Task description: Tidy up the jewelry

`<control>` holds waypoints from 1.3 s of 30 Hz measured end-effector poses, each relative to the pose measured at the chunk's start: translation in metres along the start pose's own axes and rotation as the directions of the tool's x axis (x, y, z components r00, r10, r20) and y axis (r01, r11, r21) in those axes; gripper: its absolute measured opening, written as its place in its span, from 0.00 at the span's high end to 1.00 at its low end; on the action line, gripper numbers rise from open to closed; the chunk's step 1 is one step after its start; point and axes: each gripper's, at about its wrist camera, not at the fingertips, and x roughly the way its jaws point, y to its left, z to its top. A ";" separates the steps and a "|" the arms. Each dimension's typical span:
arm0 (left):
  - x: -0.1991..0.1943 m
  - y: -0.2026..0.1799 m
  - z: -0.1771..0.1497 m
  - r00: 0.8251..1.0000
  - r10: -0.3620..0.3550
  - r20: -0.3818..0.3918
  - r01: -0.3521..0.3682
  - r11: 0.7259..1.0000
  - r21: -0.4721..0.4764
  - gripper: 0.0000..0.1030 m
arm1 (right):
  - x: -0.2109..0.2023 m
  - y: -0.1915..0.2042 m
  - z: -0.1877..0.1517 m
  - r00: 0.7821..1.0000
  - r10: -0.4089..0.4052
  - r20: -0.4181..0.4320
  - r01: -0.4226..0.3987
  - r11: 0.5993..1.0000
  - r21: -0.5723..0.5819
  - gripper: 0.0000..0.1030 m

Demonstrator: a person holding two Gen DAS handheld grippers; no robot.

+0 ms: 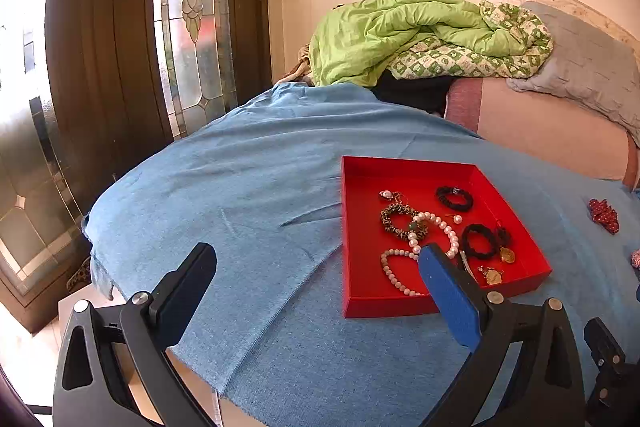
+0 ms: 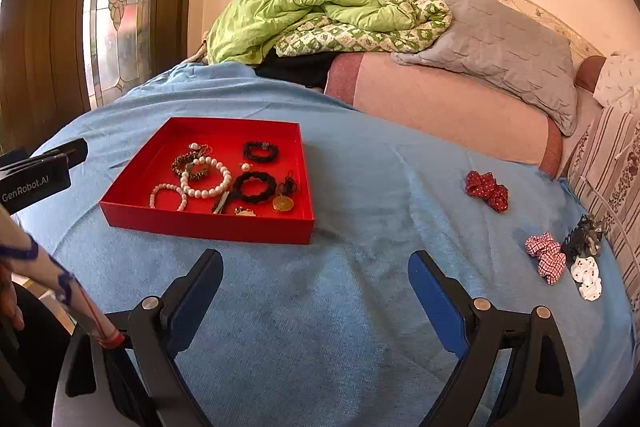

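Note:
A shallow red tray lies on the blue cloth and holds pearl bracelets, black hair ties, a patterned band and gold pendants. My left gripper is open and empty, its right finger in front of the tray's near side. My right gripper hovers open and empty over bare cloth in front of the tray. To the right on the cloth lie a red dotted scrunchie, a red checked scrunchie, a white one and a dark one.
The blue cloth covers a raised surface whose edge drops off at the left near a wooden door with patterned glass. Behind are a green quilt, a grey pillow and a pink mattress. A hand shows at the left edge.

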 end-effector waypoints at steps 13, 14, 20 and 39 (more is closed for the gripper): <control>0.001 0.000 0.000 1.000 0.001 -0.005 -0.001 1.000 0.003 0.02 | 0.004 0.005 -0.001 1.000 0.008 -0.017 -0.009 1.000 -0.022 0.07; 0.001 0.000 0.000 1.000 0.002 -0.005 -0.002 1.000 0.002 0.02 | 0.004 0.005 -0.001 1.000 0.009 -0.017 -0.009 1.000 -0.022 0.07; 0.002 0.000 -0.001 1.000 0.003 -0.006 -0.003 1.000 0.004 0.02 | 0.004 0.006 -0.002 1.000 0.010 -0.019 -0.011 1.000 -0.021 0.07; 0.003 0.000 -0.002 1.000 0.003 -0.006 -0.002 1.000 0.013 0.02 | 0.006 0.008 -0.003 1.000 0.010 -0.027 -0.011 1.000 -0.022 0.07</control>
